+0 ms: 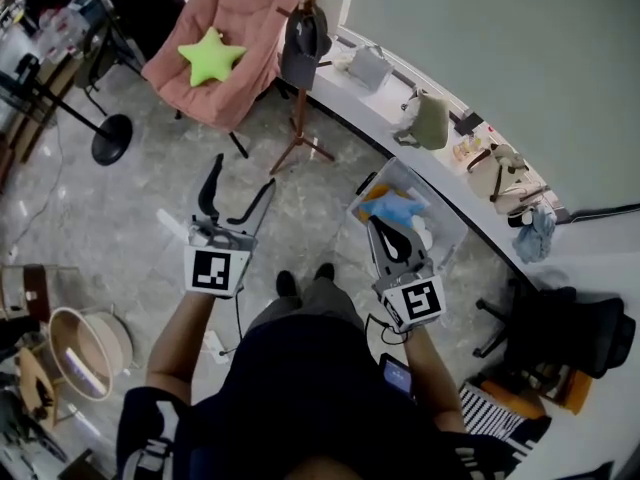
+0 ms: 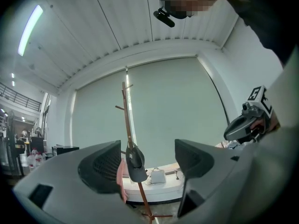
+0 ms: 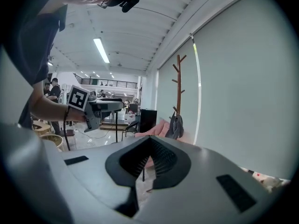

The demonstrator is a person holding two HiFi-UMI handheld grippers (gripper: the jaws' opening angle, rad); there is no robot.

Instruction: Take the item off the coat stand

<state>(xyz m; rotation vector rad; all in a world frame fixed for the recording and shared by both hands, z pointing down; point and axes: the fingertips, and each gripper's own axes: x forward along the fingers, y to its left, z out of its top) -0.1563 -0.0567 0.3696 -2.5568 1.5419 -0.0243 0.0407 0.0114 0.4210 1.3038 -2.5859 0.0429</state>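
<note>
A tall wooden coat stand (image 1: 301, 98) rises on the floor ahead of me, with a dark cap (image 1: 303, 38) hanging from one of its pegs. My left gripper (image 1: 243, 173) is held out toward it, open and empty, well short of the stand. In the left gripper view the cap (image 2: 136, 164) shows far off in the gap of the left gripper (image 2: 147, 164). My right gripper (image 1: 375, 224) is shut on nothing, over a clear bin. In the right gripper view the stand (image 3: 178, 83) and cap (image 3: 175, 125) lie beyond the right gripper (image 3: 148, 148).
A pink chair (image 1: 255, 28) with a green star cushion (image 1: 210, 56) stands left of the stand. The clear bin (image 1: 445, 230) holds blue cloth. Several bags (image 1: 430, 120) sit on a white ledge (image 1: 345, 98). A round floor base (image 1: 111, 138), a wicker basket (image 1: 85, 348) and a black office chair (image 1: 580, 328) stand around.
</note>
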